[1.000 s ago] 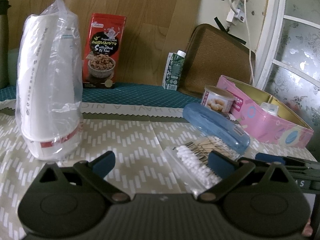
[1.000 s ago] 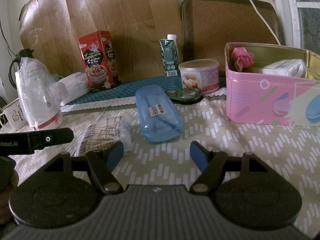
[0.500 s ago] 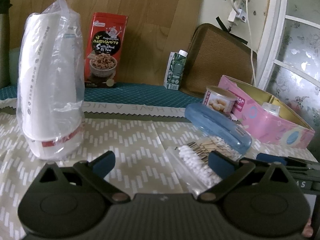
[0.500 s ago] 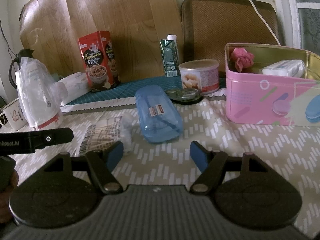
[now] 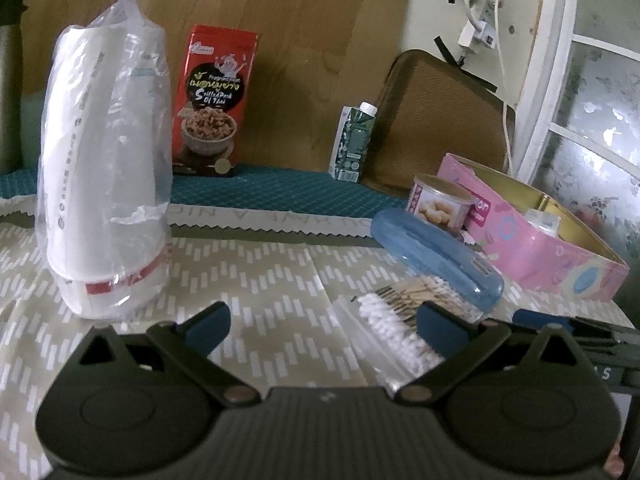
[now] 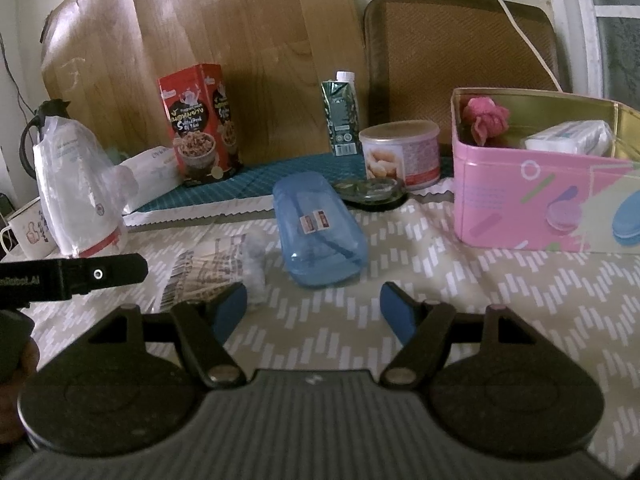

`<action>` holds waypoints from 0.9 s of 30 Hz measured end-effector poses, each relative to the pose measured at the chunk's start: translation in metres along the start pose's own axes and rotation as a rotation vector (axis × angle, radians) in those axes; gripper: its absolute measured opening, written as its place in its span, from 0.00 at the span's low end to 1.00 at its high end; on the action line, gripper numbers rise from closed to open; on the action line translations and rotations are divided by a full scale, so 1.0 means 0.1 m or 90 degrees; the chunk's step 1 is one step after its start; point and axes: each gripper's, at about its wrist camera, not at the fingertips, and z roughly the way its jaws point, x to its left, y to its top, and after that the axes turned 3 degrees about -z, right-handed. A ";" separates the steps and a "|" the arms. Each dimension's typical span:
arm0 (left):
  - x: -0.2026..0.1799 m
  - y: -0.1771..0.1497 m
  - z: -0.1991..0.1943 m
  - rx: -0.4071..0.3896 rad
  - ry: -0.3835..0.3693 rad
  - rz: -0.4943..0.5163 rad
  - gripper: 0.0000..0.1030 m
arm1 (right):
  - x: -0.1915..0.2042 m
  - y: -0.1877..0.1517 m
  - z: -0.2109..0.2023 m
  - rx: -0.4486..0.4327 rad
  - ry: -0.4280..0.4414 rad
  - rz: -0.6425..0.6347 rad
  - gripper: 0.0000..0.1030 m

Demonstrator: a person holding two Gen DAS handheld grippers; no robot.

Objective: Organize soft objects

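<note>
Left wrist view: the left gripper [image 5: 322, 322] gapes wide, empty, over a chevron-printed tablecloth [image 5: 248, 280]. One crinkled clear bag of cotton swabs [image 5: 394, 338] lies by its right finger, beside one glossy translucent blue case [image 5: 436, 258].

Right wrist view: the right gripper [image 6: 314, 308] stands open, empty. One pink rectangular tin [image 6: 532, 200] holds one crumpled pink cloth [image 6: 486, 118] and one white soft pack [image 6: 568, 140].

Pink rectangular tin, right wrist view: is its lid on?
No. The pink rectangular tin stands open, with a pink cloth ball inside.
</note>
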 end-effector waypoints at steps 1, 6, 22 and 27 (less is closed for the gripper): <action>-0.01 0.00 0.00 -0.002 0.001 0.003 1.00 | 0.00 0.00 0.00 0.001 0.000 -0.001 0.74; -0.02 -0.01 0.00 -0.003 -0.001 0.005 1.00 | 0.01 0.00 -0.01 -0.004 0.002 0.001 0.74; 0.01 0.00 -0.09 -0.041 0.002 -0.005 1.00 | 0.04 -0.01 -0.02 -0.008 0.004 -0.004 0.73; 0.15 0.04 -0.04 -0.017 -0.005 -0.051 1.00 | 0.09 -0.03 -0.04 -0.017 0.016 -0.028 0.67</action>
